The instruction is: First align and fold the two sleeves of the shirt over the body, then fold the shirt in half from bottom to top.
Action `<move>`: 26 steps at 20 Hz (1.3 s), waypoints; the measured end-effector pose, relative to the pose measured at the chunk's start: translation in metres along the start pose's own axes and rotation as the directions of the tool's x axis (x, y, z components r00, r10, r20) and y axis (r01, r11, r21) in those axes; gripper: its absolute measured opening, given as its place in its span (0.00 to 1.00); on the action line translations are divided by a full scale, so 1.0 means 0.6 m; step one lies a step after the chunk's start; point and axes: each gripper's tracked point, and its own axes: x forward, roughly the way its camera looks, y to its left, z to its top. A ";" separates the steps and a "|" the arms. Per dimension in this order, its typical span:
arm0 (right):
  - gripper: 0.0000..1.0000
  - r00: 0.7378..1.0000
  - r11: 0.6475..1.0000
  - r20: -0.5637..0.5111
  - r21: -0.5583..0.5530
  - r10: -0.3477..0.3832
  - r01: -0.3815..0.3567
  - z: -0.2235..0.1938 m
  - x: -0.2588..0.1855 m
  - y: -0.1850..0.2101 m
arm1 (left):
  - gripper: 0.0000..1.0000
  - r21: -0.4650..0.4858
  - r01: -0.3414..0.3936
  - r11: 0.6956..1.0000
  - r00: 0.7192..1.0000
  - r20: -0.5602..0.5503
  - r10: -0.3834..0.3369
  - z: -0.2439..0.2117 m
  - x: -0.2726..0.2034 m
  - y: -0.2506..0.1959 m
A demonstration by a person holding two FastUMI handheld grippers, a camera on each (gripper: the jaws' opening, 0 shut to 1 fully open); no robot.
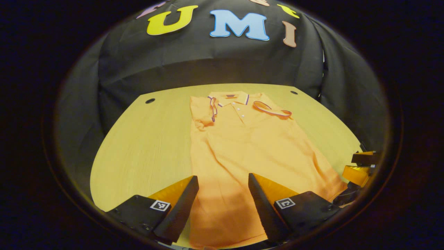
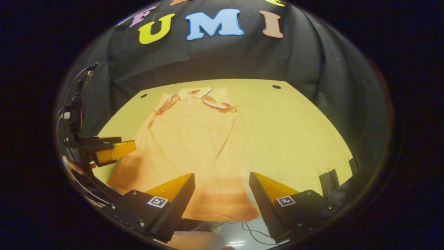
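Shirt (image 1: 242, 146) lengthwise, collar (image 1: 229, 99) pointing away

Warm dim light, sharp centre, fisheye bending, dark edges.

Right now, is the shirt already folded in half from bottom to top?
No, the shirt lies stretched out long on the table, its collar at the far end and its hem near the open jaws.

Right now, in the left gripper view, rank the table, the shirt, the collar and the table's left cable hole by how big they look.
1. Table: largest.
2. Shirt: covers much of the table's middle.
3. Collar: a small band at the shirt's far end.
4. Cable hole: smallest.

The collar and hole lie farthest from the camera, so both look shrunken.
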 end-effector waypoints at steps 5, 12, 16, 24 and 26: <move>0.98 0.999 1.000 -0.050 0.000 0.000 0.000 -0.040 0.004 -0.008 | 0.94 -0.021 -0.002 1.000 0.999 -0.039 0.001 -0.061 -0.041 0.011; 0.98 0.992 1.000 -0.122 0.004 -0.026 0.026 -0.097 0.003 -0.030 | 0.96 -0.037 0.034 0.999 0.997 -0.065 -0.037 -0.127 -0.087 0.025; 0.98 0.989 0.999 -0.148 0.036 -0.027 0.033 -0.115 0.006 -0.033 | 0.95 -0.043 0.040 0.998 0.996 -0.083 -0.044 -0.149 -0.092 0.035; 0.99 0.986 0.999 -0.163 0.008 -0.038 0.040 -0.131 0.008 -0.021 | 0.95 -0.007 0.033 0.999 0.992 -0.124 -0.034 -0.187 -0.098 0.021; 0.99 0.985 0.998 -0.162 -0.035 -0.053 0.048 -0.135 0.008 -0.019 | 0.94 0.036 0.022 0.999 0.991 -0.133 -0.017 -0.190 -0.092 0.017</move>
